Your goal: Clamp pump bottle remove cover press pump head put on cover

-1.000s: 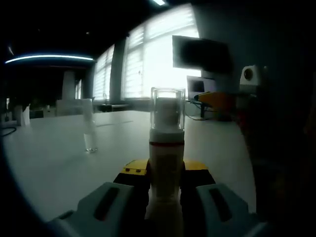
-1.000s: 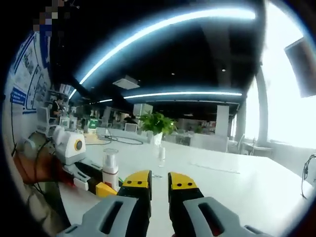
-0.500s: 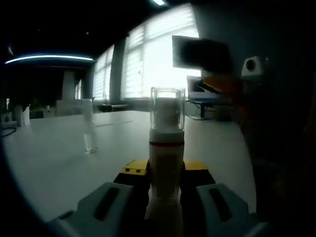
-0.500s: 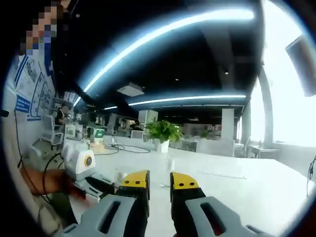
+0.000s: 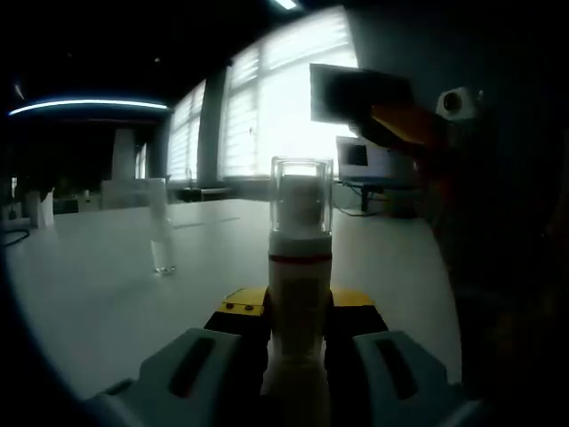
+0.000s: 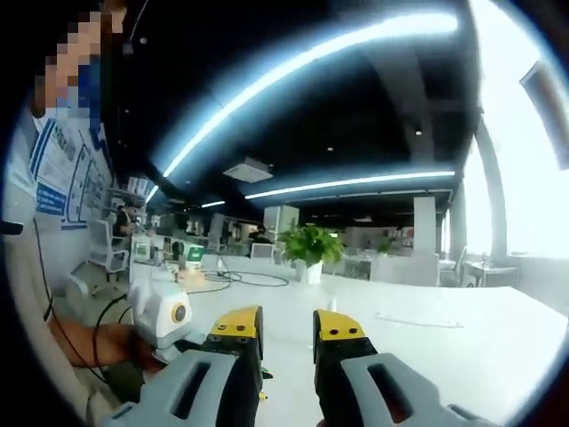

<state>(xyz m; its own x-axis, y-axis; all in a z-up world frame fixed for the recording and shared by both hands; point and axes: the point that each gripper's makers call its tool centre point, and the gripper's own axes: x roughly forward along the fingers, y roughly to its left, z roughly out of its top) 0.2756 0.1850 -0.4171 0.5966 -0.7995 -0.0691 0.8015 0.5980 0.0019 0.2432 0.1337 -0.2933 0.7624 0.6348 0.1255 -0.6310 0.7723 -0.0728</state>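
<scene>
The left gripper (image 5: 298, 351) has its grey, yellow-tipped jaws clamped on the lower body of the slim white pump bottle (image 5: 300, 311), which stands upright between them over the near edge of the pale counter (image 5: 116, 285). That hold looks meant to steady the bottle so the other hand can work on its top without tipping it. The clear plastic cover (image 5: 301, 205) sits on the bottle, with the white pump head visible through it, so I judge that the cover has not yet been removed.

To the left on the counter, well apart from the bottle, stands a small clear glass-like tube or vial (image 5: 161, 233); I cannot tell what it is for. Bright windows (image 5: 267, 98) lie far behind, leaving the bottle dim.

At the upper right of the left gripper view, the right gripper (image 5: 404, 124) shows as an orange-yellow shape raised above and to the right of the cover, not touching it. In its own view, the right gripper (image 6: 286, 327) has its yellow-tipped jaws apart with a narrow gap and nothing between them, pointing across the counter (image 6: 427, 338) toward a far potted green plant (image 6: 313, 249). The left gripper (image 6: 178, 325) appears low and to the left there. The right gripper seems poised to descend on the cover, and a level approach would help avoid jolting the clamped bottle.
</scene>
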